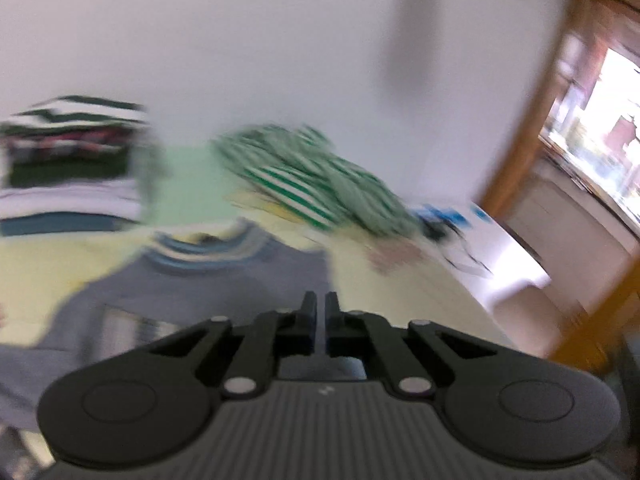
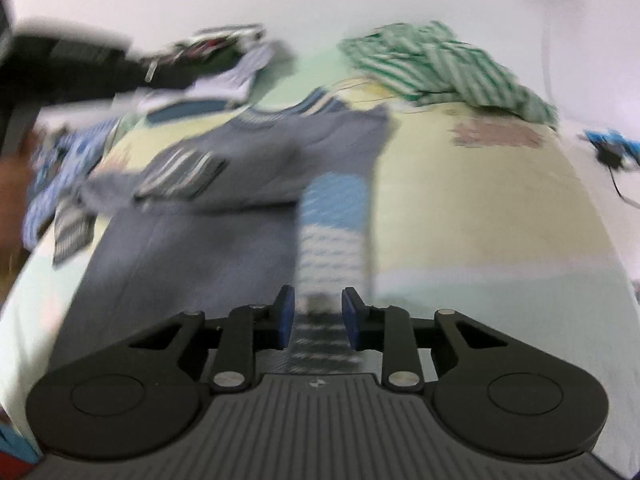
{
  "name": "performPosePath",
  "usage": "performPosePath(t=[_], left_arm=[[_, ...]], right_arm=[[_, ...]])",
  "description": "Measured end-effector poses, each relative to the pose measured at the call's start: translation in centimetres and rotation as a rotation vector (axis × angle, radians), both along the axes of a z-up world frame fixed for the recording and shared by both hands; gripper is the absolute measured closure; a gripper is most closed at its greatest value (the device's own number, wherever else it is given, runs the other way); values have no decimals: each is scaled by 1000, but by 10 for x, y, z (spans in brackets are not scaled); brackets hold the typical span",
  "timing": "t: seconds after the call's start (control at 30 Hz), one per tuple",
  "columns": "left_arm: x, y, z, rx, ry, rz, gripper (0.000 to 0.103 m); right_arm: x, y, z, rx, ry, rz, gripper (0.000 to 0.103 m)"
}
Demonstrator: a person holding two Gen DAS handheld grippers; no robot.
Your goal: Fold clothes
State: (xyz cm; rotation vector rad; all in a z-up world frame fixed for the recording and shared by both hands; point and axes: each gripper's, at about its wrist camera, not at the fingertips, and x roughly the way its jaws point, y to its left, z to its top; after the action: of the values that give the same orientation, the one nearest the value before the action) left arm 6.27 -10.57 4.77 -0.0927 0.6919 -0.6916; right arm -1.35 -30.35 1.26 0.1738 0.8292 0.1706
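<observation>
**Grey shirt spread on the bed**

The grey knit shirt (image 2: 224,208) lies flat on the pale yellow bed (image 2: 480,208); the right gripper (image 2: 319,304) pinches its blue-striped sleeve (image 2: 332,232); the left gripper (image 1: 320,304) is pressed together, empty; a crumpled green-striped garment (image 1: 320,176) lies beyond.

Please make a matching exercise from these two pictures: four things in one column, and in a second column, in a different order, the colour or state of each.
Things:
1. sweater
2. crumpled garment
3. left gripper
4. sleeve cuff

Descriptions:
A. green and white stripes, bunched in a heap
B. jaws shut, nothing visible between them
C. grey, spread on the bed
D. blue with white stripes, running between the right gripper's fingers

Pairs: 1-C, 2-A, 3-B, 4-D
</observation>
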Motion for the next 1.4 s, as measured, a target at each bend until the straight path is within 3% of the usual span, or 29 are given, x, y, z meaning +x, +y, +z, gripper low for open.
performPosePath(t=[0.1,0.2,0.3,0.37,0.5,0.6,0.67,0.73,0.87,0.93,0.97,1.0,1.1,1.23,1.4], left_arm=[[-17,-24,-20,88,6,-85,103],[-28,-28,-42,161,46,-111,103],[-37,-17,-58,257,59,-67,95],[-38,-4,-68,298,76,-12,95],[-29,19,-79,352,84,151,93],[-27,35,-78,313,98,238,87],[-27,40,-80,305,112,279,74],[-31,41,-82,307,108,302,69],[-39,43,-88,316,117,318,57],[-39,46,-89,310,133,332,57],[-38,46,-89,309,137,340,57],[-37,45,-89,315,134,354,56],[-41,41,-85,330,99,371,56],[-42,32,-78,335,49,310,52],[-22,15,-62,273,-29,220,37]], right_arm=[[2,-16,4,44,12,-52,74],[9,-12,7,33,-7,-32,74],[26,2,12,66,-30,35,74],[45,18,12,84,-25,105,74],[95,62,9,94,-28,235,74],[135,88,3,99,-48,286,72],[160,100,-5,84,-48,283,68],[180,110,-16,61,-33,293,66],[185,125,-31,24,-25,353,64],[182,131,-31,-13,-60,366,64],[182,132,-31,-7,-66,367,74],[183,132,-30,3,-70,373,91],[179,132,-25,24,-94,378,92],[174,118,-2,98,-133,329,93],[166,87,36,175,-168,265,93]])
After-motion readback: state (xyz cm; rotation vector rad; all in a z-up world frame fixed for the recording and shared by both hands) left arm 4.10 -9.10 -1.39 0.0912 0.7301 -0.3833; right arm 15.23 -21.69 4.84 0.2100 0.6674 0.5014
